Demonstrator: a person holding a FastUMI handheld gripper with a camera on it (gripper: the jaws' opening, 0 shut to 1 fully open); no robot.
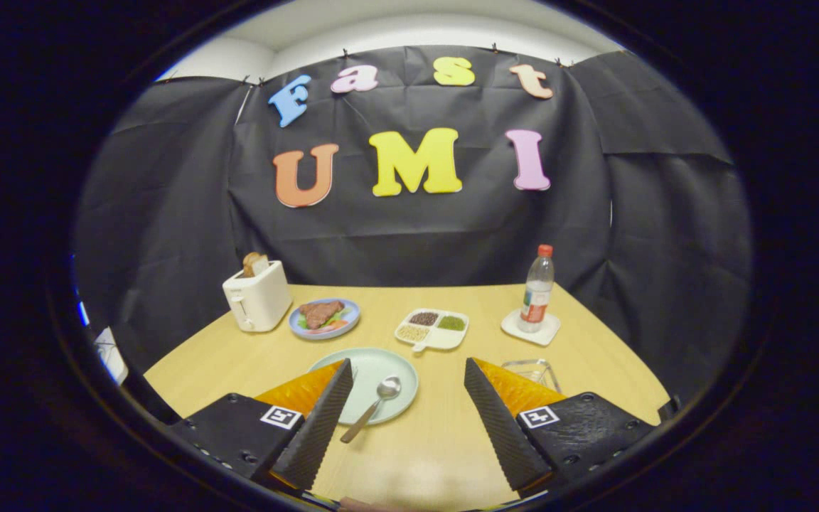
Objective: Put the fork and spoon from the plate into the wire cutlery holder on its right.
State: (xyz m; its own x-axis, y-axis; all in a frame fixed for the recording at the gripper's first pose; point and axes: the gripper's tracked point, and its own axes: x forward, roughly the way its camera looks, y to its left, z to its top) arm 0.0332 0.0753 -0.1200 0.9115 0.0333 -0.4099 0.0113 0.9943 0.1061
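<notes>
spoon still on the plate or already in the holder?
On the plate: the metal spoon lies on the pale green round plate, handle over its near rim. The tool is open, fingers empty.

I see a shiny metal spoon (379, 402) on a smooth matt plate (374, 370), a pale wood-look table (438, 441), a clear plastic bottle (537, 290), and a glossy plastic toaster (259, 297).

The fisheye camera rode the claw (406, 398), looking forward and slightly down across the table (438, 441) toward the booth's wall.
</notes>
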